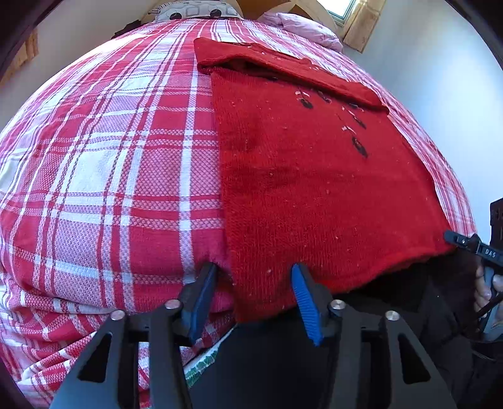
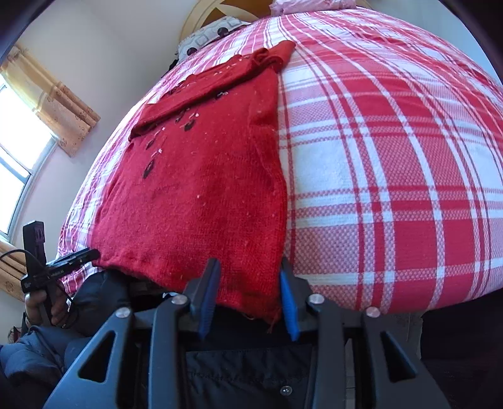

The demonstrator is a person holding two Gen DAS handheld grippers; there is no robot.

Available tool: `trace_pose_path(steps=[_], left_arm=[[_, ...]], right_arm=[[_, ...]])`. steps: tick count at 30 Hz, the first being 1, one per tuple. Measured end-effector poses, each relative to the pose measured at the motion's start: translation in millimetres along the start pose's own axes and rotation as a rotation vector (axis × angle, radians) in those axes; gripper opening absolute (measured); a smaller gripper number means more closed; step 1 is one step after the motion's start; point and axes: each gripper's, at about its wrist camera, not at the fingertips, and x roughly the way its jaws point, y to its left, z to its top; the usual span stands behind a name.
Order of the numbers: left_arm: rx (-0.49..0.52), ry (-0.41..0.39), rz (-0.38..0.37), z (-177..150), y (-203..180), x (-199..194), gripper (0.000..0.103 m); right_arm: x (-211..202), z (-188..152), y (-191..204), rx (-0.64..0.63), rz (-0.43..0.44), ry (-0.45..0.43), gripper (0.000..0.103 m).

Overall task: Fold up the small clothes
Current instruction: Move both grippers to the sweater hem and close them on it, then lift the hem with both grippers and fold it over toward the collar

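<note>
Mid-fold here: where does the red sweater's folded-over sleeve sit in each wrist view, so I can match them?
Left wrist: the folded sleeve runs across the sweater's far end, upper centre-right.
Right wrist: the folded sleeve lies across the far end, upper centre-left.
Shared landmark: the patterned pillow beyond the plaid bedspread.

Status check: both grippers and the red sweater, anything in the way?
Left gripper open at sweater's near left corner. Right gripper open, straddling near right corner. Red sweater flat on plaid bedspread, sleeves folded across. Nothing in the way.
</note>
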Motion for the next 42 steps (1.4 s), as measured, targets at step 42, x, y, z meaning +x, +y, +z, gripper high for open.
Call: trace_pose_path(steps=[42], left_arm=[[-0.022,-0.264,-0.181,55.2,3.8,-61.0,0.005]], right_arm=[[-61.6,44.8,8.5,0.049,0.229,-0.279,0.012]])
